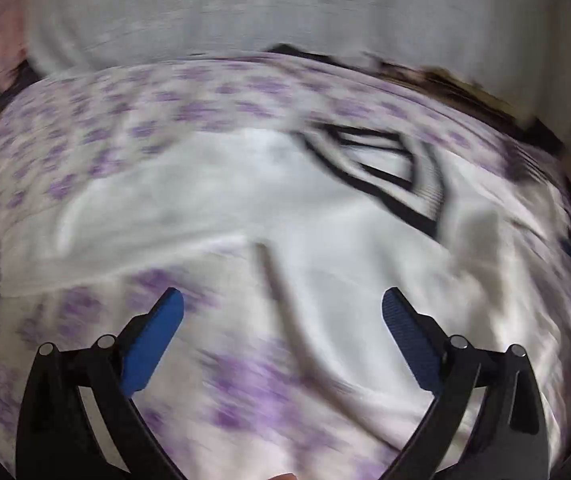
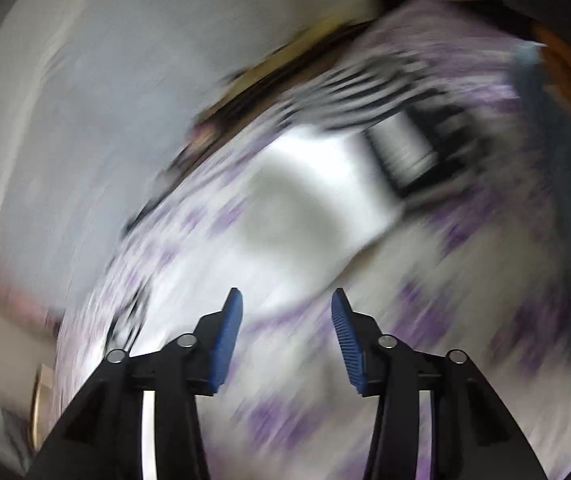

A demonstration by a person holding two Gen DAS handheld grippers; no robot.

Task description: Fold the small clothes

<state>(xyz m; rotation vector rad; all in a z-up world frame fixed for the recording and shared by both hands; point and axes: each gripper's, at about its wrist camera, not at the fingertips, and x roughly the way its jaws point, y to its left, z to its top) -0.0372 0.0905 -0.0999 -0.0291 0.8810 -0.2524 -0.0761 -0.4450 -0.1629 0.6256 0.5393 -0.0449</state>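
Note:
A small white garment [image 1: 245, 200] with black-and-white striped trim at the collar [image 1: 385, 168] lies spread on a white sheet with purple flowers [image 1: 105, 132]. My left gripper [image 1: 283, 304] hangs just above its near edge, blue pads wide apart, nothing between them. In the right wrist view the same white garment [image 2: 305, 200] shows blurred, with its striped trim [image 2: 401, 148] farther off. My right gripper [image 2: 287, 300] hovers over the near part of the cloth, jaws partly apart and empty.
The flowered sheet [image 2: 465, 320] covers a bed. Beyond its far edge are a dark strip [image 1: 465, 92] and a pale wall [image 1: 285, 12]. A striped black-and-white cloth [image 2: 365, 88] lies past the garment. Both views are motion-blurred.

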